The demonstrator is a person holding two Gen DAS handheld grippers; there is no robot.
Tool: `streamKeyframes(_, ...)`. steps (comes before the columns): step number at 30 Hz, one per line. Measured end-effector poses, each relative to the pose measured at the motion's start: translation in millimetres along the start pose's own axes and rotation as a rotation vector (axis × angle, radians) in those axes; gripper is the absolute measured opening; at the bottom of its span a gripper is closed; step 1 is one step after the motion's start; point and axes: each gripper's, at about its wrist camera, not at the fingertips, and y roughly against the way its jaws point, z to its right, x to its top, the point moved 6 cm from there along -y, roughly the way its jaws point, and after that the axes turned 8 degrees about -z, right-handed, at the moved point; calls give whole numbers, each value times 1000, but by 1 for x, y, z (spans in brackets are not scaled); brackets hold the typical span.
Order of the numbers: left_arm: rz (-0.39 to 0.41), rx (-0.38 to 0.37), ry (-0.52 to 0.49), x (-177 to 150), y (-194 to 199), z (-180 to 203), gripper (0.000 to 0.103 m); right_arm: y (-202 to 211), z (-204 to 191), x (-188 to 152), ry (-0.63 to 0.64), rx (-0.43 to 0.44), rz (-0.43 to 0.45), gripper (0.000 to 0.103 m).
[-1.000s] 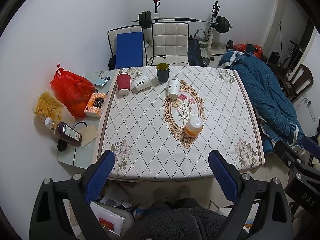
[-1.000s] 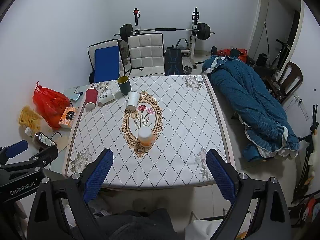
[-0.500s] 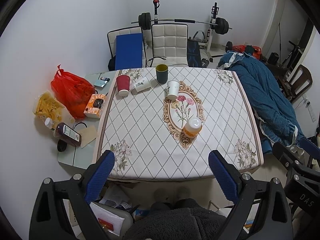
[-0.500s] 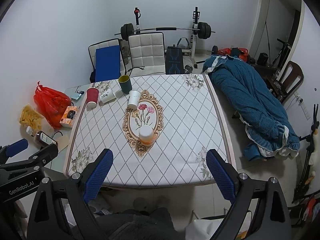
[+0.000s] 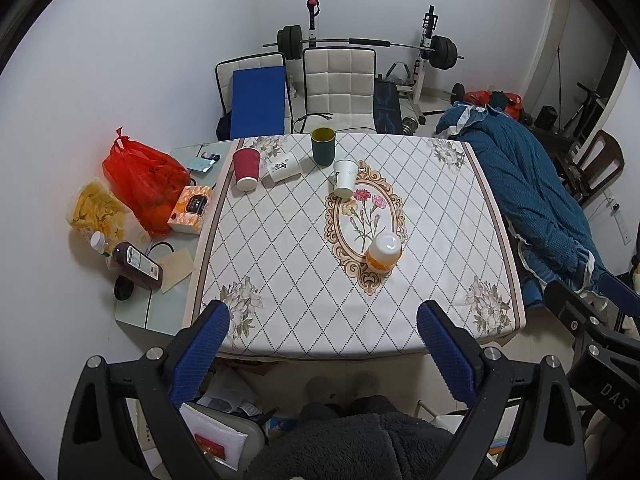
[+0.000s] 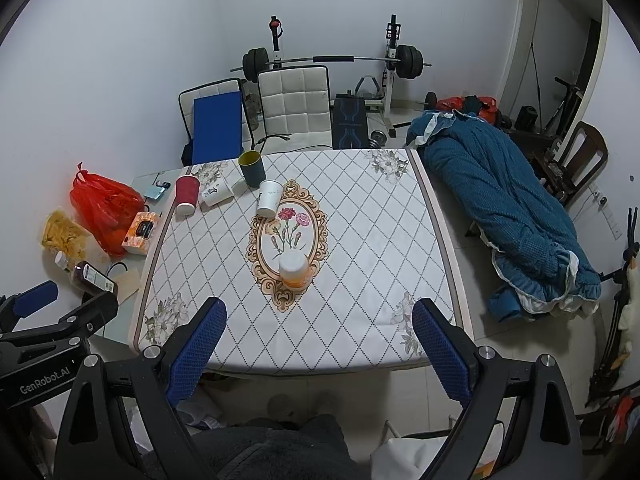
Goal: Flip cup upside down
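Note:
Several cups stand on the patterned table (image 5: pixel 280 240). An orange cup with a white base up (image 5: pixel 383 252) sits upside down in the middle; it also shows in the right wrist view (image 6: pixel 294 270). At the far side are a white paper cup (image 5: pixel 344 179), a dark green cup (image 5: pixel 323 146) upright, a white cup lying on its side (image 5: pixel 285 167) and a red cup (image 5: pixel 246 168). My left gripper (image 5: pixel 323 344) is open and empty, high above the table's near edge. My right gripper (image 6: pixel 319 342) is open and empty too.
A side table (image 5: pixel 160 308) at the left holds a red bag (image 5: pixel 144 176), a tissue box (image 5: pixel 191 209), a snack bag and bottles (image 5: pixel 134 264). Two chairs (image 5: pixel 340 84) and a barbell rack stand behind. A blue quilt (image 5: pixel 528 200) lies at the right.
Both views have shifted very slightly; the table sits a little differently in frame. Nothing on the table has moved and both grippers stay open.

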Motion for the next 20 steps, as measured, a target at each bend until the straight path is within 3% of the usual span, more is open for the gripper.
streamKeyframes(20, 4, 7, 10, -3, 3, -1, 96, 5, 4, -7, 4, 13, -2, 96)
